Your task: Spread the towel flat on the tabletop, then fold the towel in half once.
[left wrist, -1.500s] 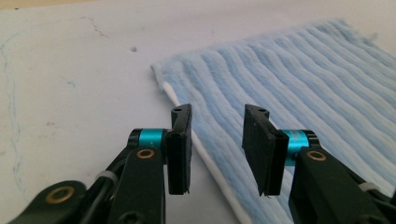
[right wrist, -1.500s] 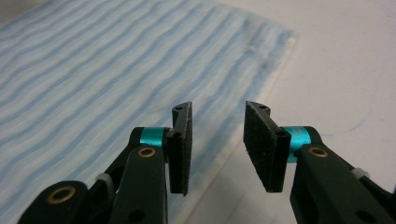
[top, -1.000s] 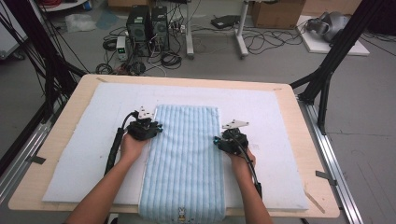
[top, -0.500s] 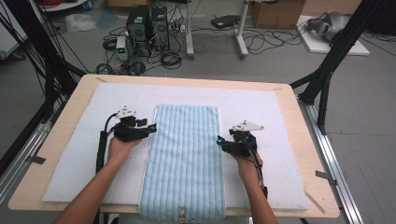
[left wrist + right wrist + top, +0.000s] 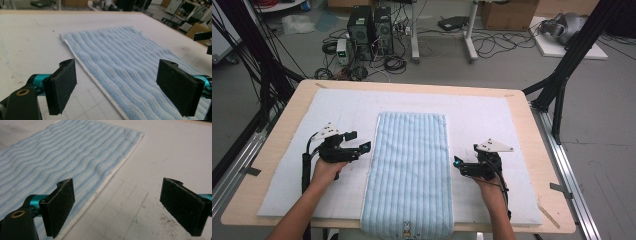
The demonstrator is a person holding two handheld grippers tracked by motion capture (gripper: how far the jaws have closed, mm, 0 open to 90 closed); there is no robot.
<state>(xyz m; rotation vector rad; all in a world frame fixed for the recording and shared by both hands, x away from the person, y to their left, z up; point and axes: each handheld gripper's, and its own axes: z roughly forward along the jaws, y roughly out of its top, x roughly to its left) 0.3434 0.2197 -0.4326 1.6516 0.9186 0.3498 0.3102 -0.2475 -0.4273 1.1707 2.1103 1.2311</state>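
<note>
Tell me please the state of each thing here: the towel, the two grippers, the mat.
Towel: spread flat, unfolded, near end hanging over the table edge.
Left gripper: open, holding nothing, at the towel's left edge.
Right gripper: open, holding nothing, at the towel's right edge.
White mat: lying flat under the towel.

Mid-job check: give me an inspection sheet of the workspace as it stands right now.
Surface: white mat on a wooden table, faint grid lines, a few dark specks.
Job's things: blue striped towel lying flat, near end hanging over the table's front edge.
Clutter: nothing seen.
Grippers: left gripper jaws open at the towel's left edge; right gripper jaws open at its right edge; neither holds anything.
Cables: one trails from each gripper.
Surroundings: computer towers, floor cables, cardboard box.
</note>
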